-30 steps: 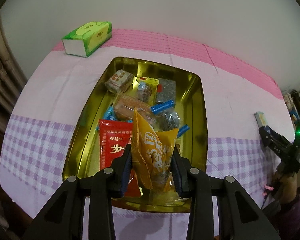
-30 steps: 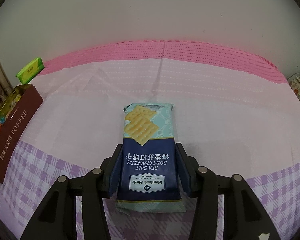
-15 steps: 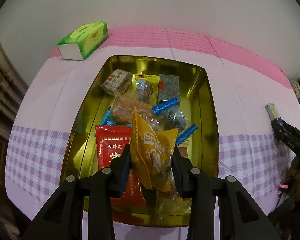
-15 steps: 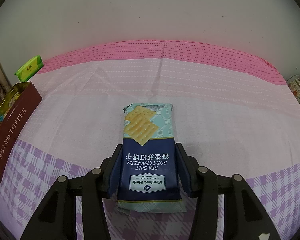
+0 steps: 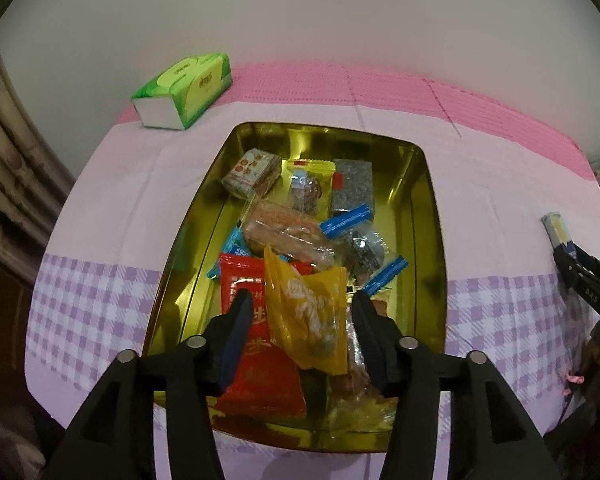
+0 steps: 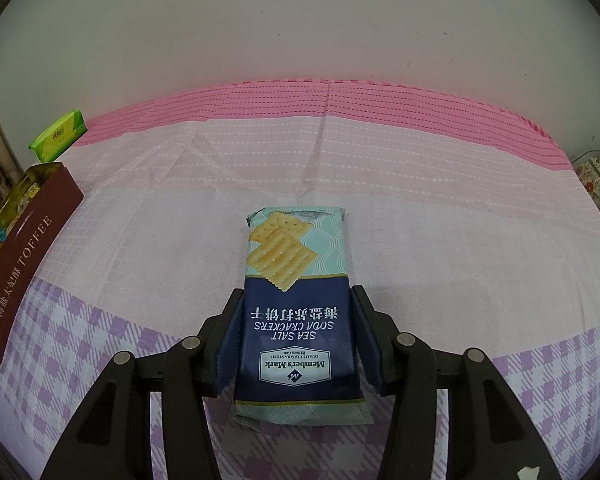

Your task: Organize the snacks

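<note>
Left gripper (image 5: pixel 300 312) jaws have just been opening: both pads now stand clear of the yellow pouch (image 5: pixel 308 316), which sits between them, tilted, its lower end on the pile in the tin (image 5: pixel 432 216). Step in hand, I'd say: drop-off of that pouch into the tin. Next move likely calls for lifting straight out without snagging the crinkly film, then clearing the rim.

Tin contents: red sachet (image 5: pixel 256 360) under the left pad, glossy foil; clear-wrapped bar (image 5: pixel 288 232) mid-tin; blue-ended twists (image 5: pixel 346 218); boxy wrapped cake (image 5: pixel 252 172) at the far left corner. Tin is a rounded rectangle, gold mirror-finish inside, maroon outside in the right wrist view. It throws reflections, so depth is hard to read. Green tissue pack (image 5: pixel 184 94) sits beyond it, on the pink-and-lilac check cloth (image 5: pixel 100 208).

Right gripper (image 6: pixel 296 316) straddles the cracker pack (image 6: pixel 298 312), which lies flat on the cloth, well right of the tin. Pads look to be touching its long edges; whether they actually squeeze I can't tell from this angle. Pack is a flat matte pillow bag, stiff contents, so a side pinch should hold if kept light. Crackers break. It's likely next for the tin.
</note>
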A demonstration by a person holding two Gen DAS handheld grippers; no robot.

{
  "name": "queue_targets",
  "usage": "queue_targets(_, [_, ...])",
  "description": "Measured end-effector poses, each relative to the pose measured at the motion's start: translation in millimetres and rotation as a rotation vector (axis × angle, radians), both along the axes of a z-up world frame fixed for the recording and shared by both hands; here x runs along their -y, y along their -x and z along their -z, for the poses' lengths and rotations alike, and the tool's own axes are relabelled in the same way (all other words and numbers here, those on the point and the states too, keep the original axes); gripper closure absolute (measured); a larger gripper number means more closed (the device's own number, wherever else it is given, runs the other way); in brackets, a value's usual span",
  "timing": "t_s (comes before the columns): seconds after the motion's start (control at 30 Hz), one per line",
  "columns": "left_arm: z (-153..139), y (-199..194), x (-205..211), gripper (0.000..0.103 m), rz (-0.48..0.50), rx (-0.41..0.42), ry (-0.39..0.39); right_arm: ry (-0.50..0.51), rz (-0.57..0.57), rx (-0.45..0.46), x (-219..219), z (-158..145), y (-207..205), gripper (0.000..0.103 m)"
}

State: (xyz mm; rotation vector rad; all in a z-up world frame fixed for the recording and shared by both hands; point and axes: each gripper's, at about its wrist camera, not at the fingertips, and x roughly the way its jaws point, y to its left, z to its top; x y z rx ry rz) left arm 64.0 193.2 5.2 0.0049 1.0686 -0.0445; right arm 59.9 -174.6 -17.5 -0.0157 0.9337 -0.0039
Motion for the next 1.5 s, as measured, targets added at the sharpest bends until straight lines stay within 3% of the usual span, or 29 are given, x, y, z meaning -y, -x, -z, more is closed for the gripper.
queue_targets(0.43, [-16.2,7.2,3.7,0.043,-0.005,0.07,-0.067,-0.003,-0.002,0.0,2.2,0.1,1.6,0.055])
queue_targets(0.87, [-17.8,7.7,0.9,0.043,-0.02,0.085,-0.082,-0.138,-0.001,-0.037,-5.2,-7.8,24.1,0.056])
queue_targets(1.2, [-19.1,10.1,1.3,0.043,-0.017,0.082,-0.083,-0.224,-0.059,-0.039,-33.8,-23.4,51.9,0.056])
queue_targets(1.5, [-23.9,11.2,-1.4,0.043,-0.032,0.093,-0.081,-0.269,-0.127,-0.001,-62.4,-53.5,52.4,0.056])
